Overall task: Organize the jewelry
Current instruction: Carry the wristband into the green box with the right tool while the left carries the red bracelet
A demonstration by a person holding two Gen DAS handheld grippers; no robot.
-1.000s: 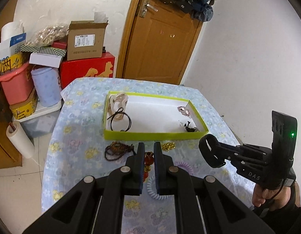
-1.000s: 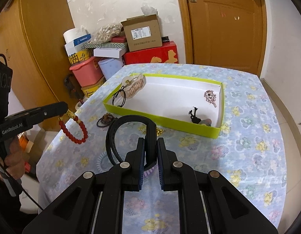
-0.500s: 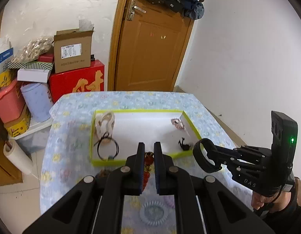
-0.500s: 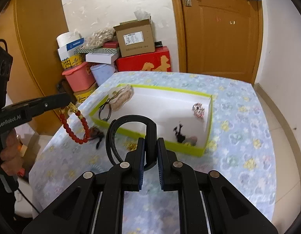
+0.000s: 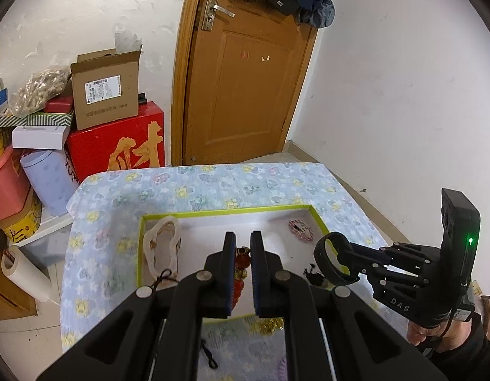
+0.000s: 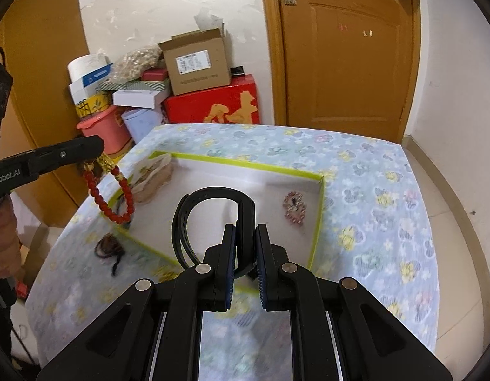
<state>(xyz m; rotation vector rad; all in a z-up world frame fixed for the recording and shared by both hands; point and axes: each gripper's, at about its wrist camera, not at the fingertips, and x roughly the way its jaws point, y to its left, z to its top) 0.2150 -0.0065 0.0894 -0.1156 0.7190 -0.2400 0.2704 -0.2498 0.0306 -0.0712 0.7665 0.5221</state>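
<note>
left tool [image 6: 95,154]: clamped on a red bead bracelet [image 6: 113,195], which dangles over the left edge of the tray

tray [image 6: 318,219]: lime-green rim, white inside, sitting on the flowery blue surface [image 6: 372,190]

in the tray: cream hair claw [image 5: 162,244] at the left end, black hair tie [image 5: 164,277] just in front of it, sparkly pink brooch [image 6: 294,206] over on the right

right tool [image 6: 245,247]: pinched on a black band [image 6: 194,219], looped up above the tray's near side

on the surface, outside the tray: a dark cord bracelet [image 6: 110,249] at the left, blurry
</note>
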